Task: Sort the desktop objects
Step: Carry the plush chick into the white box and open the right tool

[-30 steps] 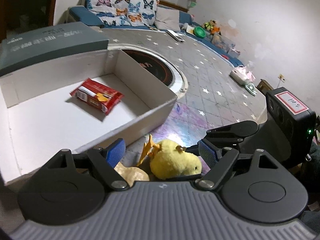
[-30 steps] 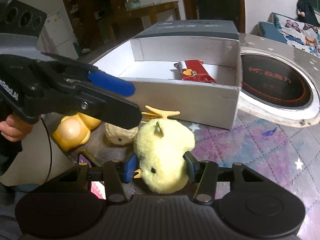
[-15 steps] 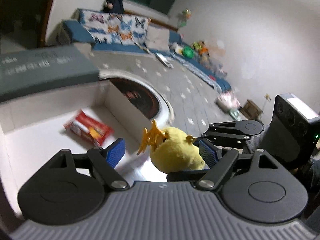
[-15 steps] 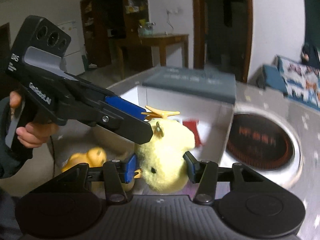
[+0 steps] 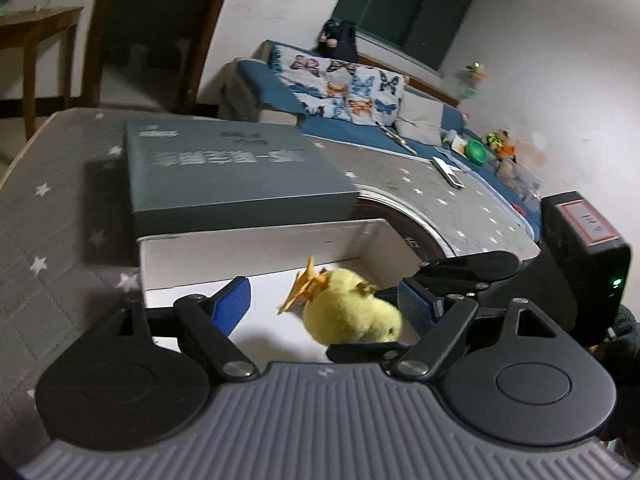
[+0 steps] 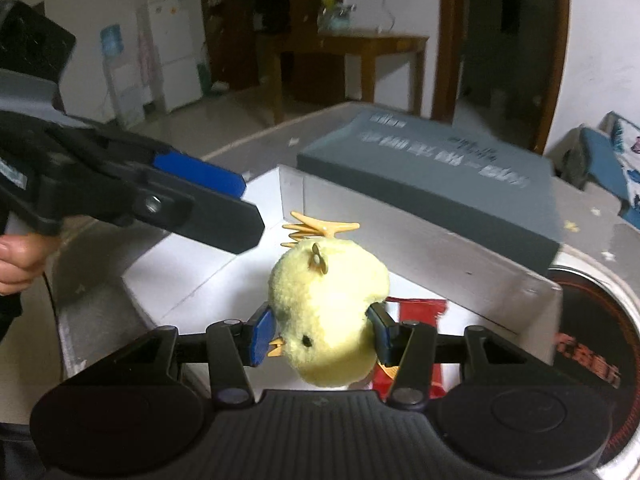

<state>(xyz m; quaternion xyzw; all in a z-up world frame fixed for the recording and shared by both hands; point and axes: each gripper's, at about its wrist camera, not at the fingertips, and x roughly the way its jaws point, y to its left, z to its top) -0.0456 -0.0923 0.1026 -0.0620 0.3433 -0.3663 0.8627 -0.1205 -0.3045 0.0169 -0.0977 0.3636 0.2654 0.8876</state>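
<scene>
Right gripper [image 6: 320, 334] clamped on yellow chick [image 6: 328, 312], held above white box [image 6: 440, 264] interior; left gripper [image 5: 324, 304] fingers apart, empty, alongside.

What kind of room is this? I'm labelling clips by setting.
Most likely a home living room: a sofa with butterfly cushions, a white fridge, and a wooden table stand around the work table.

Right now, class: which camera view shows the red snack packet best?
The right wrist view: the red snack packet lies in the white box, partly hidden behind the yellow chick. The left wrist view does not show it.
</scene>
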